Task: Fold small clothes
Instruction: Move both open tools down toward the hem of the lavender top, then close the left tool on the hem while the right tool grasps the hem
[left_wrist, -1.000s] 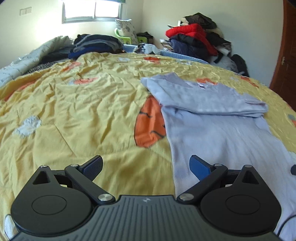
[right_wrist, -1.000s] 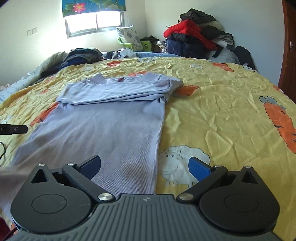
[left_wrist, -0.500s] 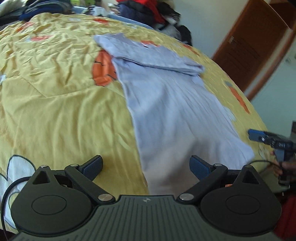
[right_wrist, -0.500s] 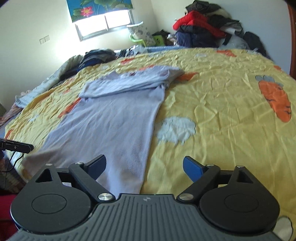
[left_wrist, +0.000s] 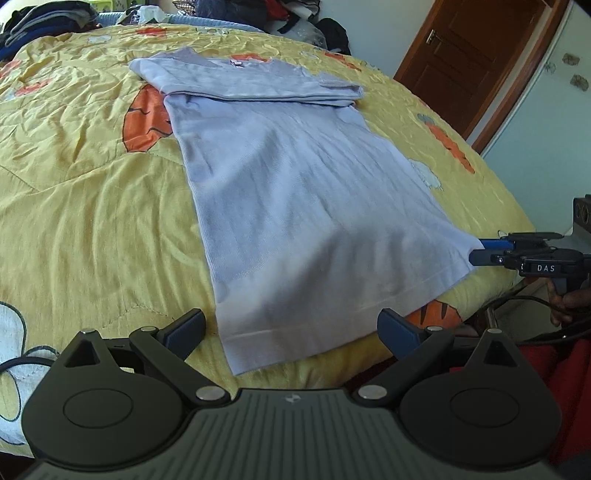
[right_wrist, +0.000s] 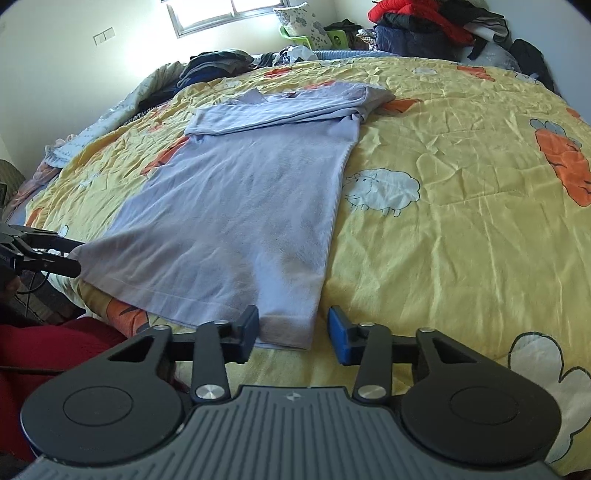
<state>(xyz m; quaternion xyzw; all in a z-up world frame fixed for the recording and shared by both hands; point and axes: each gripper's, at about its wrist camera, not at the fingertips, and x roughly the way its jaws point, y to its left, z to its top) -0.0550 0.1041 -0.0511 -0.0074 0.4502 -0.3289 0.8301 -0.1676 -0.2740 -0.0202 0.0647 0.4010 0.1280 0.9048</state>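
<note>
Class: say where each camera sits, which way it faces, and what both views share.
Left wrist: on the open left tongs at the yellow quilt's near edge; faces across the lilac shirt toward the door; right tongs and hand at right.
Right wrist: on the right tongs, jaws have just been closing, shirt's hem corner between, unpinched; faces the window; left tongs at left.
Shared: lilac shirt, yellow quilt.

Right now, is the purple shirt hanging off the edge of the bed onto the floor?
No, the purple shirt lies spread flat on the yellow bedspread, with its bottom hem resting near the bed's edge.
</note>
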